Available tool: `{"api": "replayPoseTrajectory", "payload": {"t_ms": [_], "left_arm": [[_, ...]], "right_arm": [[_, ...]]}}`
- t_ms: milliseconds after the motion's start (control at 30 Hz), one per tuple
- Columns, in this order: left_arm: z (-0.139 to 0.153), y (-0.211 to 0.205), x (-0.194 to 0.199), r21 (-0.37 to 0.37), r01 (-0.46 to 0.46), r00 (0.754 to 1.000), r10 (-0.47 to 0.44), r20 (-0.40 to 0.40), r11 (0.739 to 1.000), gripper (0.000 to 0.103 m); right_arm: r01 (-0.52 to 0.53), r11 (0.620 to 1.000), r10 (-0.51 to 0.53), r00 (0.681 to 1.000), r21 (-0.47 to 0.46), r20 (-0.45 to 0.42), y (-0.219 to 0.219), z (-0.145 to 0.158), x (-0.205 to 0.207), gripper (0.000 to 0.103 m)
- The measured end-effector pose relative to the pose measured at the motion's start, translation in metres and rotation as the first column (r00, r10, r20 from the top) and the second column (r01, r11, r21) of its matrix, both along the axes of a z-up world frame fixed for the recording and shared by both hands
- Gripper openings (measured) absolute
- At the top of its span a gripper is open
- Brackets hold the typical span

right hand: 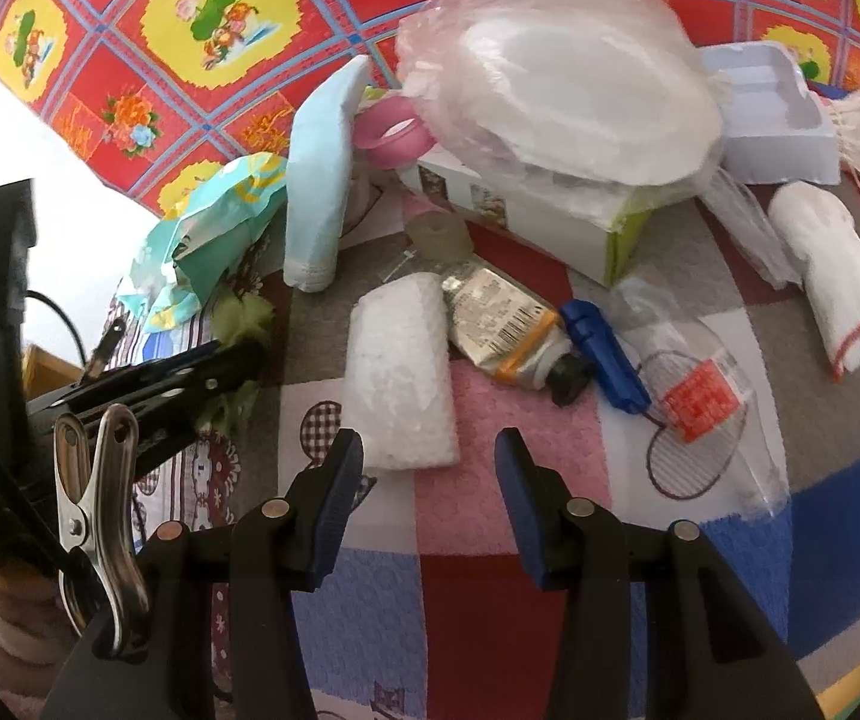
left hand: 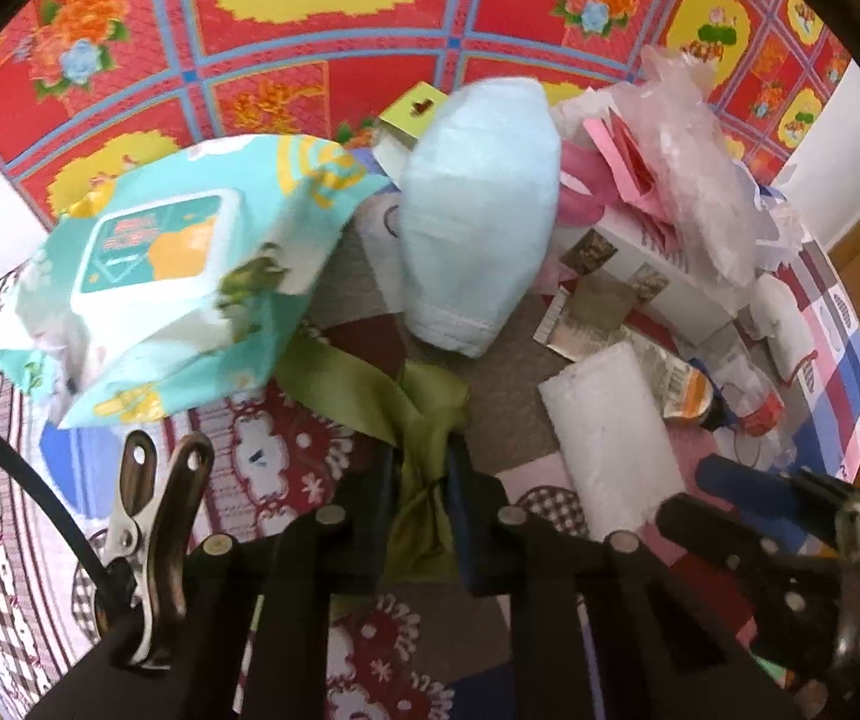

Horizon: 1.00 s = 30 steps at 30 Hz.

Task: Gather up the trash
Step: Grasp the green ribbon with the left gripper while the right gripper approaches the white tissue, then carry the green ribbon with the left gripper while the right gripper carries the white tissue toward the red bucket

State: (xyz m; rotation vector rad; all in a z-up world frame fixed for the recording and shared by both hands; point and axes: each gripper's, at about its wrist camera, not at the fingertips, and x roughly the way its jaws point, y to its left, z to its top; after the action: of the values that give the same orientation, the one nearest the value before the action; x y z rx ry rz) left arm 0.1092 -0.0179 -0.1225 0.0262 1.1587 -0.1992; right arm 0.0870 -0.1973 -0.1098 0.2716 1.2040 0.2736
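The left gripper point(left hand: 430, 468) has its jaws pinched tight on a crumpled olive-green ribbon point(left hand: 412, 414), whose loose ends trail away to the left over the patchwork cloth point(left hand: 286, 438) covering the table. The right gripper point(right hand: 430, 462) hangs over the same cloth with its blue-padded jaws about half apart and nothing between them; a white foam block point(right hand: 400, 372) lies just beyond its left finger.

The trash is spread across the far half of the cloth. In the left wrist view, a teal wet-wipe pack with a white flip lid point(left hand: 172, 276) sits at the left, and a pale blue folded fabric mask point(left hand: 478, 210) stands just right of it. Further right, a white cardboard box point(left hand: 658, 264) carries crumpled clear plastic film point(left hand: 694, 168) and pink paper scraps point(left hand: 628, 150).

In the right wrist view, a squeezed metal tube with an orange band and black cap point(right hand: 514, 324) lies touching the foam block's right side, a small blue plastic clip point(right hand: 604, 354) beside it, then a clear sachet with a red label point(right hand: 700, 402). A rolled white cloth with red stitching point(right hand: 832, 276) lies at the far right.
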Motion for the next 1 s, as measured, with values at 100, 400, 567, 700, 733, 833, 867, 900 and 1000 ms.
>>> {"api": "replayPoseTrajectory", "payload": {"t_ms": [100,400,567,700,733,833,867,900,1000], "left_arm": [[0.008,0.016,-0.005,-0.008,-0.028,1.0,0.028,0.006,1.0,0.017],[0.03,0.037,-0.027,-0.02,-0.104,0.994,0.105,0.033,0.994,0.017],[0.037,0.04,-0.033,-0.031,-0.139,0.989,0.14,0.039,0.99,0.017],[0.042,0.041,-0.036,-0.032,-0.163,0.985,0.165,0.049,0.986,0.016],[0.042,0.04,-0.034,-0.032,-0.168,0.984,0.169,0.05,0.985,0.016],[0.046,0.045,-0.04,-0.033,-0.186,0.981,0.188,0.053,0.982,0.016],[0.046,0.046,-0.042,-0.034,-0.192,0.98,0.193,0.055,0.981,0.016],[0.046,0.047,-0.042,-0.034,-0.196,0.979,0.197,0.056,0.98,0.016],[0.049,0.051,-0.048,-0.037,-0.207,0.976,0.209,0.061,0.978,0.016]], "right_arm": [[-0.023,1.0,0.023,1.0,-0.006,0.001,0.008,-0.003,0.007,0.047],[-0.078,0.996,0.079,0.997,-0.052,0.022,0.025,-0.011,0.014,0.047],[-0.091,0.994,0.092,0.995,-0.054,0.03,0.028,-0.013,0.014,0.024],[-0.107,0.993,0.11,0.992,-0.043,0.057,0.027,-0.008,0.009,0.014],[-0.112,0.993,0.114,0.991,-0.037,0.064,0.027,-0.006,0.007,0.013],[-0.125,0.992,0.127,0.989,-0.024,0.077,0.029,-0.002,0.002,0.011],[-0.13,0.991,0.131,0.988,-0.017,0.077,0.029,-0.001,0.0,0.011],[-0.135,0.991,0.135,0.988,-0.008,0.079,0.03,0.0,-0.001,0.011],[-0.155,0.988,0.154,0.984,0.004,0.092,0.035,0.006,-0.006,0.011]]}}
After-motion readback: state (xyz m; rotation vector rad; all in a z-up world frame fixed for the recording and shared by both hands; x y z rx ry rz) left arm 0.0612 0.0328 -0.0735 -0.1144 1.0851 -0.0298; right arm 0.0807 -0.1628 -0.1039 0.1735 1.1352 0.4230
